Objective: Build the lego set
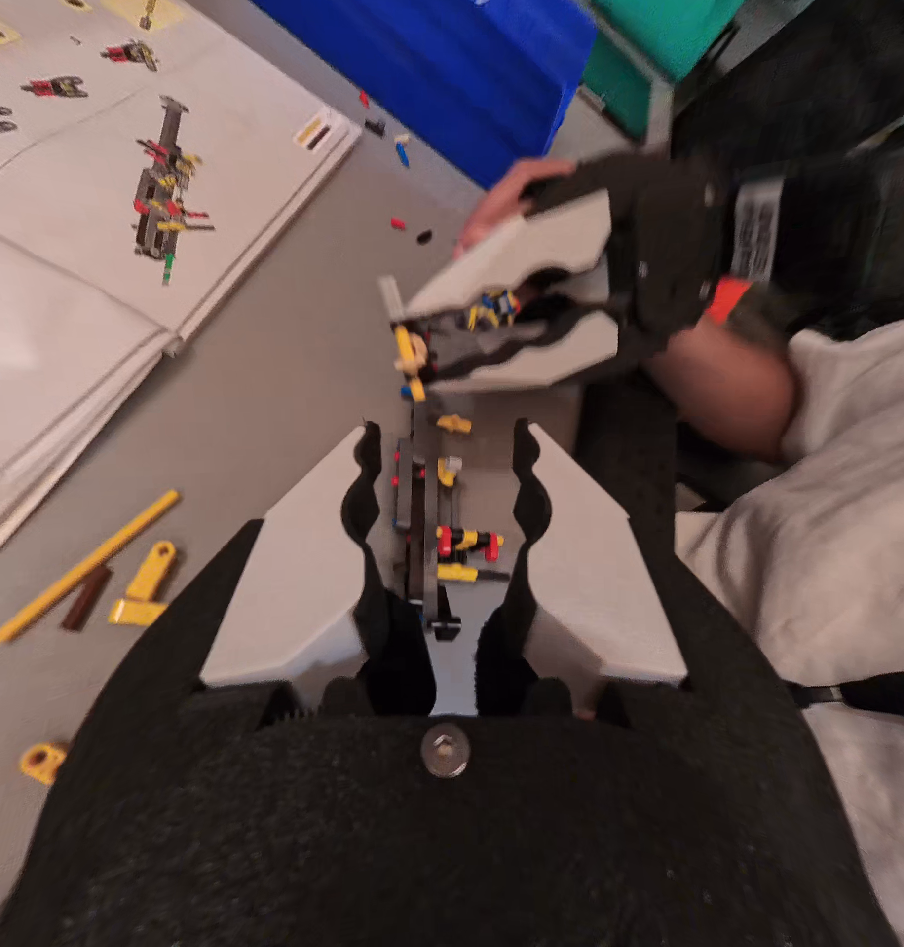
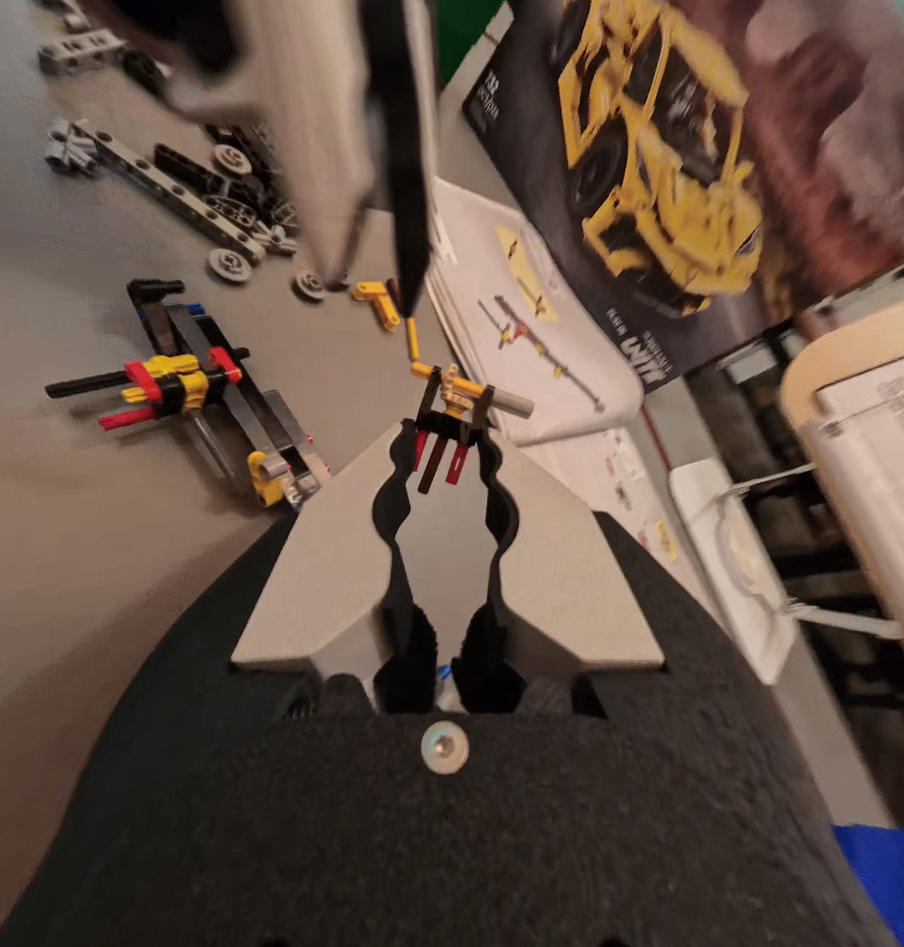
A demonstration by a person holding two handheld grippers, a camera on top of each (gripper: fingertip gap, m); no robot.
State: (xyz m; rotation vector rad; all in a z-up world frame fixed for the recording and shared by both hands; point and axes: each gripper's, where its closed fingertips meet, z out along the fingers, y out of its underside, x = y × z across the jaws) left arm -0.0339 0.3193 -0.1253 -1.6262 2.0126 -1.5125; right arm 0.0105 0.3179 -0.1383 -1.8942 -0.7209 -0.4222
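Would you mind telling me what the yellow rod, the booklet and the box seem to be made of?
Yellow rod: apparently hard moulded plastic, uniform colour, crisp straight edges, faint sheen.
Booklet: paper, seemingly semi-gloss; visible stacked page edges, fold creases and a soft glare patch.
Box: probably printed cardboard with a satin finish, judging by its flat panel and photo print; blur leaves this open.

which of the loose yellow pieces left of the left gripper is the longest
The long yellow axle rod, lying diagonally on the grey table. The yellow angled connector beside it and the small yellow block nearer the camera are far shorter.
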